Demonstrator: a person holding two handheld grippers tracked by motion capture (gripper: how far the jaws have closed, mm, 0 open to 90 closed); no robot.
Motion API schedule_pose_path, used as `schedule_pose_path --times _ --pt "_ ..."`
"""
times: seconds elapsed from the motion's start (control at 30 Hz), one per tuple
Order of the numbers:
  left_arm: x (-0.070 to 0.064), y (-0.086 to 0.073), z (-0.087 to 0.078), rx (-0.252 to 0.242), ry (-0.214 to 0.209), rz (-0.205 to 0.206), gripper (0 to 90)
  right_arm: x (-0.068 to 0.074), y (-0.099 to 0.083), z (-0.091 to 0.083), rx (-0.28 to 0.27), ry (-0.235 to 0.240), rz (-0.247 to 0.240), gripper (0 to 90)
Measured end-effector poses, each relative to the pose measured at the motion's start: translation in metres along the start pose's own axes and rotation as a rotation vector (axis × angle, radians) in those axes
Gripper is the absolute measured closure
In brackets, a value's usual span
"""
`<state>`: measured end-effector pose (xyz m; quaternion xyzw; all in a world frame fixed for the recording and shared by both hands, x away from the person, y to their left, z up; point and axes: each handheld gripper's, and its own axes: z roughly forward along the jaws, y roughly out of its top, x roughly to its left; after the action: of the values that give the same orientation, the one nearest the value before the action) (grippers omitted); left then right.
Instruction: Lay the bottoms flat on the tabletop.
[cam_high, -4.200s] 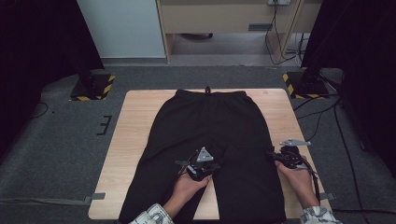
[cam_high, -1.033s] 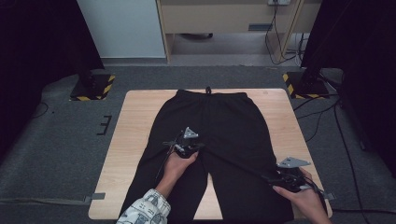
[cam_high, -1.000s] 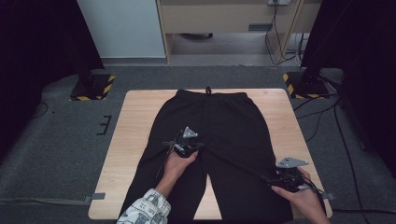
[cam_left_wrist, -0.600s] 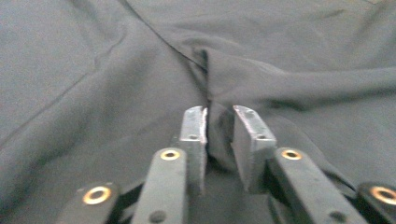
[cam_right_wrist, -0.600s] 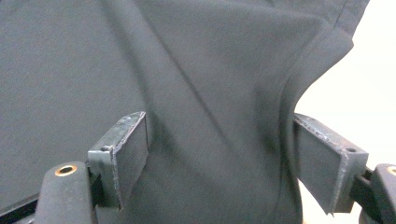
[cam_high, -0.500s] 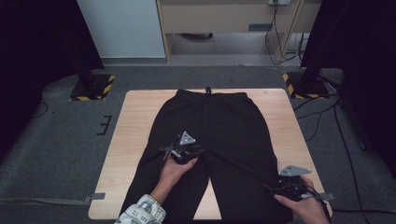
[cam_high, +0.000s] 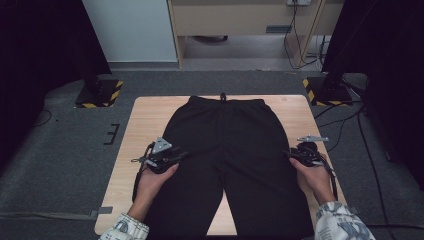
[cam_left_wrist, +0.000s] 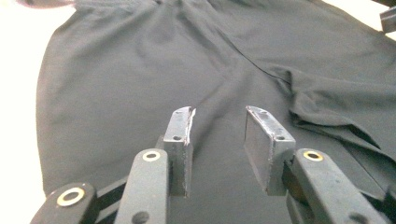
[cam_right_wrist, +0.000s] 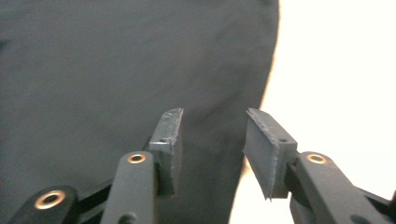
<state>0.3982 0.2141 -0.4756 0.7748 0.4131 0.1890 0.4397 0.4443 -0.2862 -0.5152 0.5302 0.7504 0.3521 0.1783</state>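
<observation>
Wooden table (cam_high: 145, 120), black shorts (cam_high: 235, 145) spread flat

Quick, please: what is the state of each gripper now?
Left gripper: open, holding nothing, over the black trousers.
Right gripper: open, holding nothing, at the trousers' edge.

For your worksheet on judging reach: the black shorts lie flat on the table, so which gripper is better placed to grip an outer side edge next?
Probably the right gripper: its open jaws straddle the shorts edge, while the left gripper hovers over inner cloth.

Trousers (cam_high: 235, 160) lie on table (cam_high: 145, 120) between claws.
</observation>
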Motion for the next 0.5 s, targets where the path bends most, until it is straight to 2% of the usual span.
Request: schedule_pose_path --times 0.07,0.13,0.2,0.23,0.27,0.3,0.37,0.47,0.5 --pt "0.005 -0.001 -0.007 -0.006 0.018 0.002 60.7 -0.003 0.004 0.009 0.013 -0.033 0.006 55.3" --pt "0.011 -0.002 -0.014 -0.014 0.033 -0.002 60.1 -0.005 0.007 0.015 0.022 -0.035 0.010 61.1" --pt "0.015 -0.002 -0.019 -0.023 0.044 -0.010 59.7 -0.004 0.008 0.020 0.037 -0.029 -0.017 74.4" --pt "0.017 -0.003 -0.023 -0.029 0.048 -0.015 59.7 -0.004 0.009 0.022 0.059 -0.037 -0.035 80.9" --pt "0.019 -0.003 -0.026 -0.033 0.054 -0.020 59.6 -0.004 0.010 0.024 0.058 -0.047 -0.046 87.0" --pt "0.022 -0.003 -0.029 -0.038 0.063 -0.024 59.6 -0.006 0.012 0.025 0.061 -0.041 -0.033 89.3" --pt "0.028 -0.005 -0.035 -0.043 0.075 -0.032 59.5 -0.011 0.016 0.027 0.071 -0.045 -0.030 89.7" --pt "0.039 -0.009 -0.039 -0.040 0.091 -0.048 58.7 -0.019 0.023 0.028 0.049 -0.055 0.012 88.8" --pt "0.044 -0.010 -0.039 -0.038 0.098 -0.058 58.4 -0.021 0.023 0.028 0.040 -0.051 0.032 83.4"
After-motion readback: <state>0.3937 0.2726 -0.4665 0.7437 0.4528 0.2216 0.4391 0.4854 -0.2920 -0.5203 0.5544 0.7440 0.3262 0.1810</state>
